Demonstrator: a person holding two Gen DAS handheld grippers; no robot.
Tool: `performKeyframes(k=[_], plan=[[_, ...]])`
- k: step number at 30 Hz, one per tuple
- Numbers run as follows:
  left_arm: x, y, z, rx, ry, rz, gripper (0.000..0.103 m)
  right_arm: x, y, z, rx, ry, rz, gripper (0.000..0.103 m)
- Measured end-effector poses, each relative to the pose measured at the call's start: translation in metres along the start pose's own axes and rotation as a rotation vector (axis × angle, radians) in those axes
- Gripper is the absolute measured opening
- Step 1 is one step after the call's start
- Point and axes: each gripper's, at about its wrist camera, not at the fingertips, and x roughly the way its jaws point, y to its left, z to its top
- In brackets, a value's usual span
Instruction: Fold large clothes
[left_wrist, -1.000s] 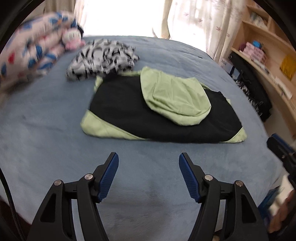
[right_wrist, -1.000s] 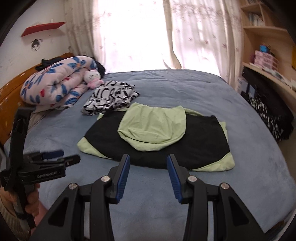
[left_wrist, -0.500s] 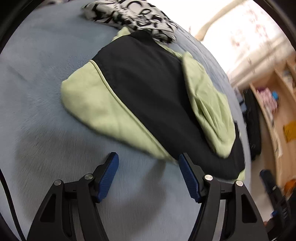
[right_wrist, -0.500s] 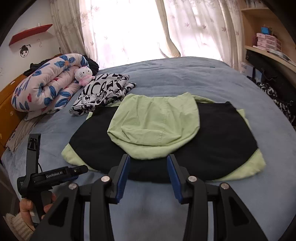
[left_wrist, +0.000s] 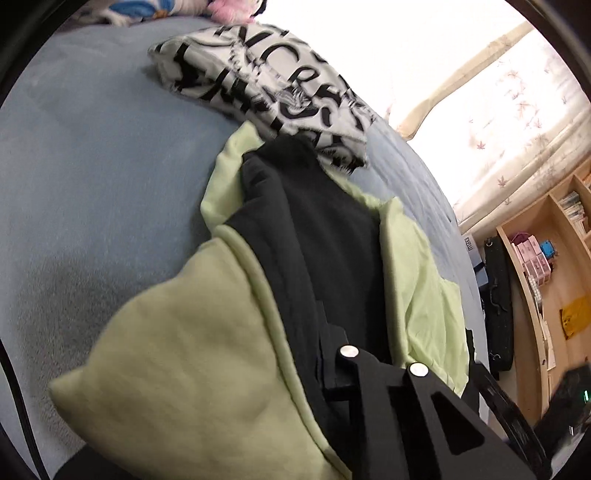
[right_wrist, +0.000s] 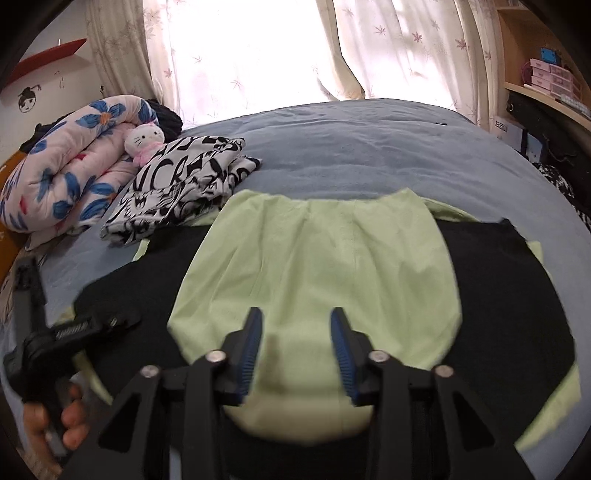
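Note:
A black hoodie (right_wrist: 498, 295) with light green sleeves lies folded on the blue bed (right_wrist: 369, 147), its green hood (right_wrist: 325, 258) laid flat on top. My left gripper (left_wrist: 291, 354) is at the hoodie's near left corner, jaws closing on the green sleeve cloth (left_wrist: 184, 362). That cloth drapes over and hides one finger. In the right wrist view a hand (right_wrist: 70, 417) holds this left gripper (right_wrist: 74, 328) at the garment's left edge. My right gripper (right_wrist: 297, 343) sits low over the hood's near edge, jaws closing. Hood cloth lies between the blue pads (right_wrist: 255, 343) with gaps showing.
A folded black-and-white printed garment (right_wrist: 184, 177) touches the hoodie's far left corner. Beyond it lie a rolled floral quilt (right_wrist: 62, 173) and a white plush toy (right_wrist: 144, 140). Wooden shelves (left_wrist: 546, 295) and a black bag (left_wrist: 498, 306) stand right of the bed; curtains hang behind.
Both grippers came down and forward onto the hoodie. The left one rolled and closed on the green corner cloth. The right one's jaws narrowed over the hood.

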Motion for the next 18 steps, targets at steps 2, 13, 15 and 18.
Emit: performKeyframes(k=[2, 13, 15, 18], plan=[[-0.009, -0.009, -0.005, 0.085, -0.044, 0.047, 0.005, 0.021, 0.001, -0.002, -0.012, 0.029, -0.012, 0.021], [-0.058, -0.125, -0.02, 0.45, -0.272, 0.021, 0.004, 0.031, -0.001, -0.048, -0.021, 0.144, 0.034, 0.014], [-0.061, -0.143, -0.025, 0.494, -0.281, 0.003, 0.004, 0.028, -0.003, -0.051, -0.012, 0.142, 0.048, 0.014], [-0.06, -0.172, -0.032, 0.563, -0.28, -0.009, 0.004, 0.019, -0.011, -0.058, 0.038, 0.135, 0.088, 0.014]])
